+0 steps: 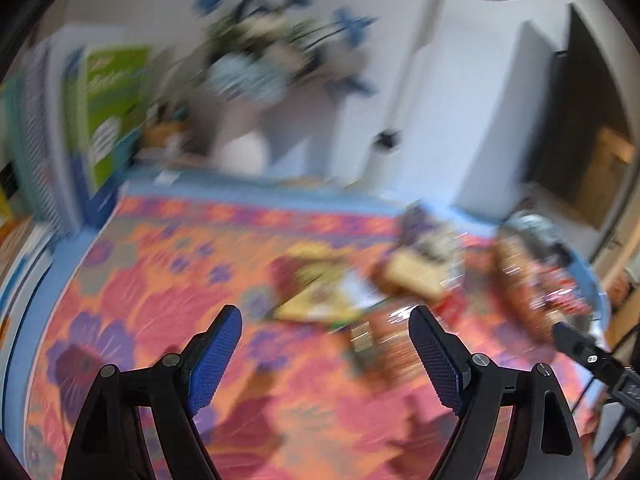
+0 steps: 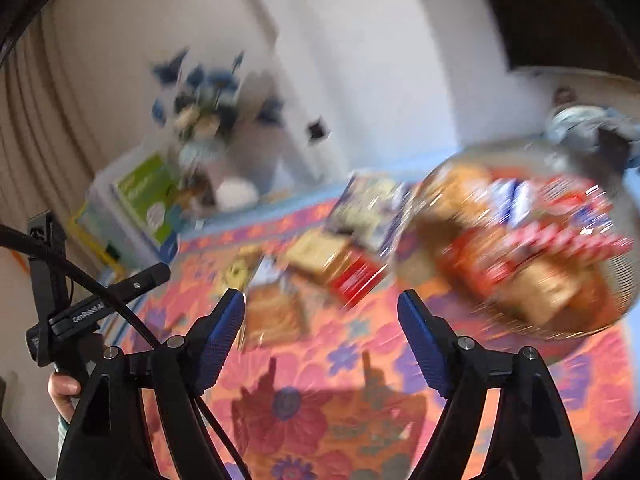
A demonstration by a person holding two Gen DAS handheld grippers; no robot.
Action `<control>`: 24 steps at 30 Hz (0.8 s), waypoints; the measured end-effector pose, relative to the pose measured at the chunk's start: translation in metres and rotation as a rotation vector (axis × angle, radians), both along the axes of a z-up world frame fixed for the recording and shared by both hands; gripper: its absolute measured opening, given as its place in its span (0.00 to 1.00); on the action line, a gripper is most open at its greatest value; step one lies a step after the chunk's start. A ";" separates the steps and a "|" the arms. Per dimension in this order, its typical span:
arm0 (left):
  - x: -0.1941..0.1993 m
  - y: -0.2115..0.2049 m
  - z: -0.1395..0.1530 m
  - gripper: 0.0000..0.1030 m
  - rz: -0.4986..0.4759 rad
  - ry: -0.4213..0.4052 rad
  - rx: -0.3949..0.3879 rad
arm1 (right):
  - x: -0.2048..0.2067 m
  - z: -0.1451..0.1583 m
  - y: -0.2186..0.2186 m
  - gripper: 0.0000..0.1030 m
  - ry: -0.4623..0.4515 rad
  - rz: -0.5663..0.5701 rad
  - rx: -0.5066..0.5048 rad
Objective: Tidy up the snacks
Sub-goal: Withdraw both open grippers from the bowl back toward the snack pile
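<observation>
Both views are motion-blurred. Several snack packets lie on a floral tablecloth (image 1: 160,280): a yellow packet (image 1: 316,292), a tan packet (image 1: 416,276) and a brown packet (image 2: 276,316). A wire basket (image 2: 624,280) at the right holds several red, white and tan snack packs (image 2: 532,240). My left gripper (image 1: 324,360) is open and empty above the cloth, short of the packets. My right gripper (image 2: 320,344) is open and empty, with the brown packet just beyond its left finger. The left gripper's body (image 2: 80,304) shows at the left of the right wrist view.
A stack of boxes with a green one (image 1: 112,108) stands at the table's far left. A vase of blue and white flowers (image 1: 256,60) stands at the back. A white lamp pole (image 1: 416,52) rises behind. The table's blue edge (image 1: 24,320) runs along the left.
</observation>
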State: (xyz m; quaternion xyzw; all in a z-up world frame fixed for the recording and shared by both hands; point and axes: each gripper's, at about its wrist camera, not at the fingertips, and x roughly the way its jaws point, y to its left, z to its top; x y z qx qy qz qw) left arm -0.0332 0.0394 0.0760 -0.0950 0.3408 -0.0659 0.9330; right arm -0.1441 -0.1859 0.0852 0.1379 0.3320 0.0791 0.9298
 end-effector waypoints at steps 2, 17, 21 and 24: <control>0.002 0.009 -0.020 0.81 0.013 0.030 -0.012 | 0.009 -0.017 0.013 0.77 0.025 0.035 -0.019; 0.014 0.030 -0.060 0.81 0.031 0.091 -0.110 | 0.031 -0.067 0.032 0.77 0.133 0.028 -0.136; 0.017 0.037 -0.064 0.81 0.031 0.116 -0.159 | 0.029 -0.066 0.032 0.77 0.132 0.036 -0.141; 0.018 0.041 -0.065 0.81 0.045 0.123 -0.179 | 0.029 -0.066 0.036 0.77 0.132 0.031 -0.173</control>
